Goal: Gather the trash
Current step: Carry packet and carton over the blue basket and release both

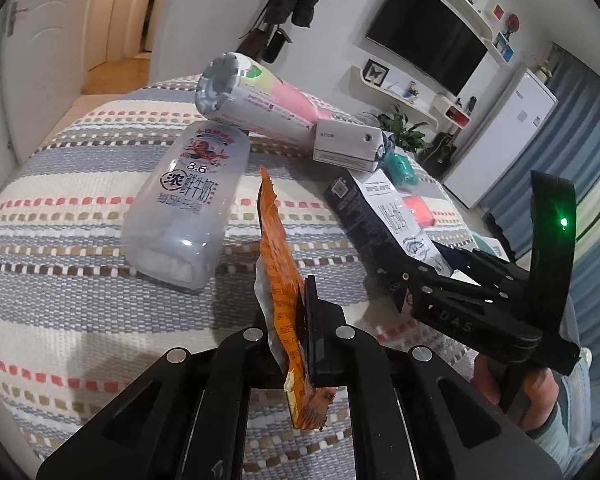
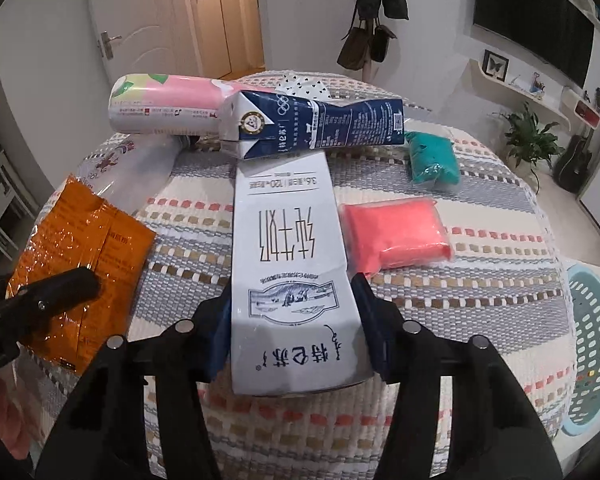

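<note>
Hiding behind milk carton (image 2: 292,264): right gripper (image 2: 294,320) jaws' inner faces.

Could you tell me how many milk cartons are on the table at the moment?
2: a white carton lying between the right gripper's fingers, and a navy carton lying crosswise just beyond it, against the pink-labelled bottle. Others may be hidden.
</note>
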Available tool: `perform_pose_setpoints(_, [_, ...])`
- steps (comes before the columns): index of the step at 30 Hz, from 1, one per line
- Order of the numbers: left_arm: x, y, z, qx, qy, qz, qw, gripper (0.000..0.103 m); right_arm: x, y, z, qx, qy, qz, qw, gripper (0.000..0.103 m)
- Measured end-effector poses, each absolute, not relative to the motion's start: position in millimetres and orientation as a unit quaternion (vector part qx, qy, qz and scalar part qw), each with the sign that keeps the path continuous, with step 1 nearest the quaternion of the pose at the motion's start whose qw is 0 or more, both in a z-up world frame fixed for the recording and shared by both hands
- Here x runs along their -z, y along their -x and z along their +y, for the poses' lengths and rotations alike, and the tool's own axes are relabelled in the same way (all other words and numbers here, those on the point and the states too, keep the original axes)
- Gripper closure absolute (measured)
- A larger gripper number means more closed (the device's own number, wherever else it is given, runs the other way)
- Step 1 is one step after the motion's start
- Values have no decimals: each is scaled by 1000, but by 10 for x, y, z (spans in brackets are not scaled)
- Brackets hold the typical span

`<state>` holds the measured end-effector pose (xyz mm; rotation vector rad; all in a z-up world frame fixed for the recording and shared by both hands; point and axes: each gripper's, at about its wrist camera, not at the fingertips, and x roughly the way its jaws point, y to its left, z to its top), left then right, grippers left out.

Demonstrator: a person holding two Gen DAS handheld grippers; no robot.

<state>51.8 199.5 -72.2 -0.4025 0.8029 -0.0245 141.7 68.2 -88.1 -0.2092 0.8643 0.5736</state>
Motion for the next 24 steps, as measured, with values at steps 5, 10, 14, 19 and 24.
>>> perform_pose_setpoints(5, [728,-520,1970,17,195,385,902,100,802,-1142,594,-311,109,395,858,53])
perform_pose_setpoints(10, [755,-485,1867,22,192,382,904,100,758,-871,419,-315,121,384,859,53])
perform_pose_setpoints(14, [718,-487,1769,39,184,377,907,101,699,-817,193,-293,102,378,872,53])
perform_pose_setpoints(19, [611,-521,1573,58,168,370,912,102,509,-890,-145,-263,72,361,892,53])
perform_pose_setpoints(24, [404,-667,1303,85,147,357,918,102,274,-981,-531,-223,50,333,915,53])
